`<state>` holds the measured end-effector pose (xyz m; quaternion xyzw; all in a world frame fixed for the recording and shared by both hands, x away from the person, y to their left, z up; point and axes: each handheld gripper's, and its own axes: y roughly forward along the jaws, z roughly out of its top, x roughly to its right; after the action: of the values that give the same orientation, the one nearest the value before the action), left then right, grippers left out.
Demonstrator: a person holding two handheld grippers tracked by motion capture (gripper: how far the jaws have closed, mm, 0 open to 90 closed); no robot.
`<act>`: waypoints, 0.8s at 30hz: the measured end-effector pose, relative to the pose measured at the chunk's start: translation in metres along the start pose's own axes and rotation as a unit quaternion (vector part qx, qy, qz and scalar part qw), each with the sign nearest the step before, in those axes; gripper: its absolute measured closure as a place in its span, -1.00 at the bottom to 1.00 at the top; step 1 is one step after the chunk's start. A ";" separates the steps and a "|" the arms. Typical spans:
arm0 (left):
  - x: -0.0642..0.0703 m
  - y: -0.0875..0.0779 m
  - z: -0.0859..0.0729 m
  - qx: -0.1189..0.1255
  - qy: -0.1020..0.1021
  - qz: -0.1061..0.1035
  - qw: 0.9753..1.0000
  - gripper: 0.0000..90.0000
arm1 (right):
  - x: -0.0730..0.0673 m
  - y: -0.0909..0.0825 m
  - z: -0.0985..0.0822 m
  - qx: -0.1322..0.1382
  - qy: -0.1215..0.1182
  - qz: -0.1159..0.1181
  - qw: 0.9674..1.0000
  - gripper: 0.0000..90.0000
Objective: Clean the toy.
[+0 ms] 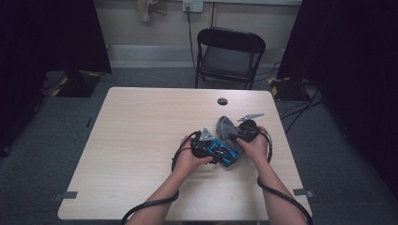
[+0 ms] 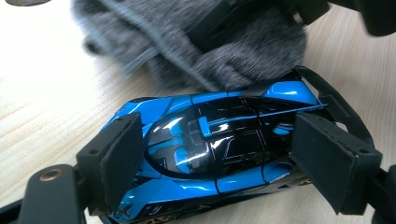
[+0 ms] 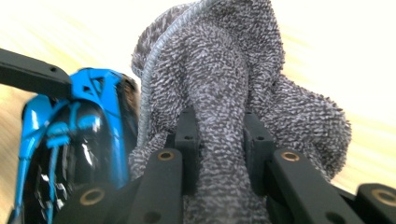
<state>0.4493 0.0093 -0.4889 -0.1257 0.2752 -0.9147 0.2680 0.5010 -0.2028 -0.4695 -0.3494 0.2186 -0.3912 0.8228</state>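
Note:
A glossy blue and black toy car (image 2: 219,149) lies on the light wooden table (image 1: 141,131), right of its middle. My left gripper (image 2: 224,158) is shut on the car, one black pad (image 2: 122,158) against each flank. Over the car's far end, touching it, hangs a fuzzy grey cloth (image 3: 224,79). My right gripper (image 3: 219,154) is shut on a fold of that cloth. From above, the car (image 1: 225,154) sits between both hands. The left gripper (image 1: 219,151) is on it, with the cloth (image 1: 226,127) just behind and the right gripper (image 1: 237,137) at the cloth's right side.
A black folding chair (image 1: 230,56) stands behind the table's far edge. A round cable hole (image 1: 222,101) lies in the tabletop beyond the cloth. Bare wood spreads to the left. Cables trail from both grippers over the near edge.

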 end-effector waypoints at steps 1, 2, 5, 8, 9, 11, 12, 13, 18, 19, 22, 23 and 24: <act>0.000 0.000 0.000 0.002 0.001 0.000 1.000 -0.62 | -0.003 0.004 0.002 -0.005 -0.005 0.002 1.000 0.62; 0.000 0.000 0.000 0.002 0.001 0.000 1.000 -0.62 | -0.003 0.004 0.002 -0.005 -0.005 0.002 1.000 0.62; -0.001 0.001 -0.001 0.006 0.003 0.000 1.000 -0.62 | -0.015 0.015 0.005 -0.012 -0.035 0.018 0.999 0.62; -0.001 0.001 -0.002 0.008 0.003 -0.001 1.000 -0.62 | -0.018 0.016 0.003 -0.014 -0.044 0.016 0.999 0.62; 0.000 0.001 -0.002 0.008 0.003 -0.001 1.000 -0.62 | -0.017 0.015 0.002 -0.014 -0.045 0.018 0.999 0.62; -0.001 0.001 -0.002 0.010 0.003 -0.001 1.000 -0.62 | -0.014 0.012 0.000 -0.013 -0.040 0.019 0.999 0.62; -0.001 0.001 -0.002 0.011 0.003 -0.001 1.000 -0.62 | -0.013 0.010 -0.002 -0.014 -0.036 0.020 0.999 0.62; -0.001 0.001 -0.002 0.011 0.004 0.000 1.000 -0.62 | -0.011 0.008 -0.003 -0.012 -0.034 0.016 0.999 0.62; 0.000 0.001 -0.002 0.009 0.003 0.001 1.000 -0.62 | -0.007 -0.001 -0.012 -0.017 -0.036 0.016 0.999 0.62; 0.000 0.001 -0.002 0.009 0.002 0.001 1.000 -0.62 | -0.007 -0.003 -0.013 -0.018 -0.038 0.015 0.999 0.62; 0.000 0.001 -0.002 0.009 0.002 0.001 1.000 -0.62 | -0.006 -0.008 -0.019 -0.018 -0.039 0.014 0.999 0.62; 0.000 0.001 -0.002 0.008 0.002 0.002 1.000 -0.62 | -0.006 -0.010 -0.021 -0.017 -0.038 0.016 0.999 0.62; 0.000 0.001 -0.001 0.007 0.002 0.002 1.000 -0.62 | -0.005 -0.011 -0.023 -0.017 -0.037 0.016 0.999 0.62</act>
<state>0.4487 0.0092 -0.4905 -0.1216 0.2699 -0.9162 0.2701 0.4778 -0.2131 -0.4760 -0.3740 0.2004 -0.3608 0.8305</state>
